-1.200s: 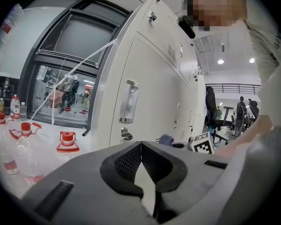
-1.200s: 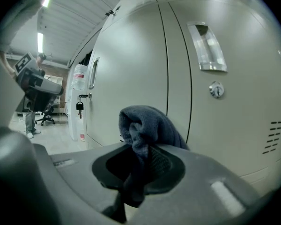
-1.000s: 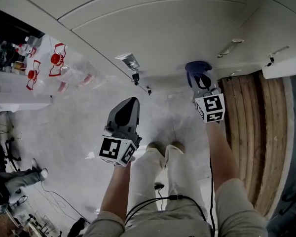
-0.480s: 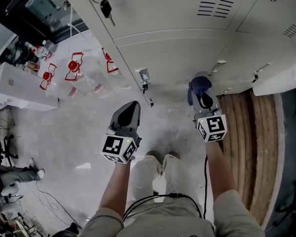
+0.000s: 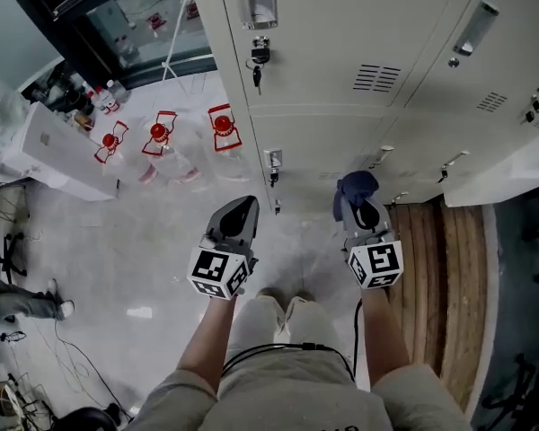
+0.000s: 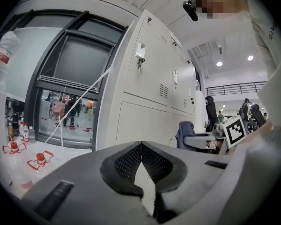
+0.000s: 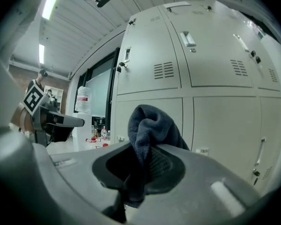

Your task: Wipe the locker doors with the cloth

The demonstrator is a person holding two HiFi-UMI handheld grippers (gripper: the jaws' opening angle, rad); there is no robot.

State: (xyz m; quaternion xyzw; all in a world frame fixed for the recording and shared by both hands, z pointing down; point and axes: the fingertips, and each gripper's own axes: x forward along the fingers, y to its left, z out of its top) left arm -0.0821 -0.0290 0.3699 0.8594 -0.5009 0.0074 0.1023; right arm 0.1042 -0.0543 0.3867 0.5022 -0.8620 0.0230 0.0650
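A bank of light grey locker doors (image 5: 341, 88) (image 7: 210, 64) (image 6: 145, 97) rises in front of me. My right gripper (image 5: 359, 206) (image 7: 147, 146) is shut on a dark blue cloth (image 5: 355, 187) (image 7: 152, 125) that bunches up above the jaws, held a little short of the lower locker doors. To its left my left gripper (image 5: 240, 212) (image 6: 140, 146) is shut with nothing in it, its tips pointing at the foot of the lockers. The cloth and right gripper (image 6: 196, 139) also show in the left gripper view.
Keys hang in a lock (image 5: 259, 57) of the upper left door. Several bottles with red labels (image 5: 162, 146) stand on the floor at left beside a white cabinet (image 5: 54, 151). A wooden pallet (image 5: 449, 268) lies on the right. A person's legs (image 5: 18, 303) show at far left.
The view has tilted up, bringing the upper locker doors, vents and keys into sight. Both grippers sit lower in the picture; the right still holds the cloth near the lower doors.
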